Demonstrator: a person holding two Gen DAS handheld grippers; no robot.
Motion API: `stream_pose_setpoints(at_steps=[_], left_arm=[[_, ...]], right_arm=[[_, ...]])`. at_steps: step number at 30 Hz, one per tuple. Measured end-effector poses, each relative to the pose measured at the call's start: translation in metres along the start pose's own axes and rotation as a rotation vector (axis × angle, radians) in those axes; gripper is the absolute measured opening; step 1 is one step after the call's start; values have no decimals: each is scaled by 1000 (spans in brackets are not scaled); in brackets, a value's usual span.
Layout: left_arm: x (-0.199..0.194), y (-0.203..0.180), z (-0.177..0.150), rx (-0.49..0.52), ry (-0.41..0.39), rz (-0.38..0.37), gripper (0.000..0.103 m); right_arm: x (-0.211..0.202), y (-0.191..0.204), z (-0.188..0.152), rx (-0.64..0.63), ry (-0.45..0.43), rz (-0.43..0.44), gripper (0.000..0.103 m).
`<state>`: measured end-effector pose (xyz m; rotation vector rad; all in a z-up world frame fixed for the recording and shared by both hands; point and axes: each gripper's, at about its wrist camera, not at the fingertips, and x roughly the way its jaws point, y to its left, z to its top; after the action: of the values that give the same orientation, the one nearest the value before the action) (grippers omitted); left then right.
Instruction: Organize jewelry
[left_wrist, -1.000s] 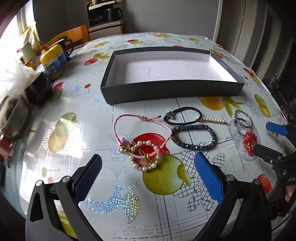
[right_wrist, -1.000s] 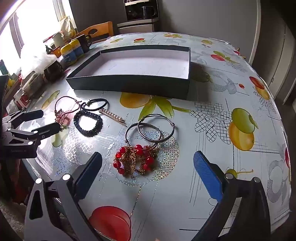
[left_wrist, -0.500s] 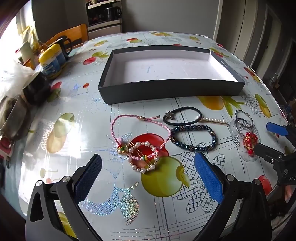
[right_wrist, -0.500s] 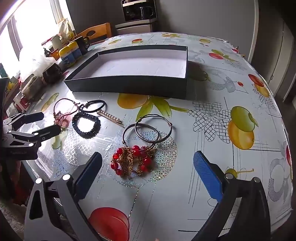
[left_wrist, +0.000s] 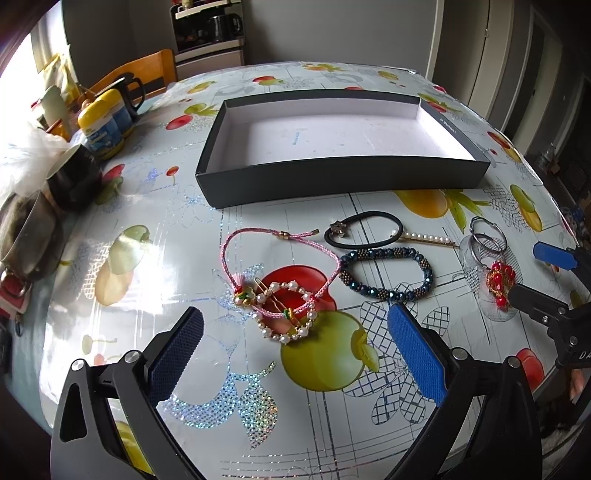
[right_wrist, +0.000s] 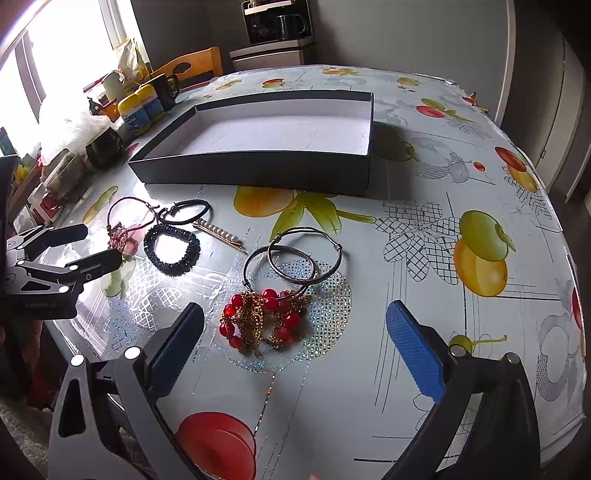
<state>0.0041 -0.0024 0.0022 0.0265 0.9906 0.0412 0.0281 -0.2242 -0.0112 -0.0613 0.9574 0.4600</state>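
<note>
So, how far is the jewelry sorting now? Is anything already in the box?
Nothing looks done: the black box holds nothing. Nothing is in hand either; the left gripper and right gripper are both open above the tablecloth. Left to move: pearl hair clip, pink cord bracelet, blue beaded bracelet, black hair tie, pearl hairpin, and red bead hoop earrings.

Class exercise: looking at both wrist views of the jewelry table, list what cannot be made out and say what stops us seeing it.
- Small print on the black box, left wrist view: too small to read.
- Red bead and gold chain cluster, left wrist view: partly covered by the right tongs.
- Pink cord bracelet, right wrist view: its near part is hidden behind the left tongs.
- Cluttered items at the table's left edge: washed out by window glare.
</note>
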Motion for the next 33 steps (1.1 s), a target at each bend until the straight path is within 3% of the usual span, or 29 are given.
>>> stream_pose_setpoints(at_steps=[33], left_arm=[[0, -1, 0, 5, -1, 1, 101]], right_arm=[[2, -1, 0, 6, 3, -1, 98]])
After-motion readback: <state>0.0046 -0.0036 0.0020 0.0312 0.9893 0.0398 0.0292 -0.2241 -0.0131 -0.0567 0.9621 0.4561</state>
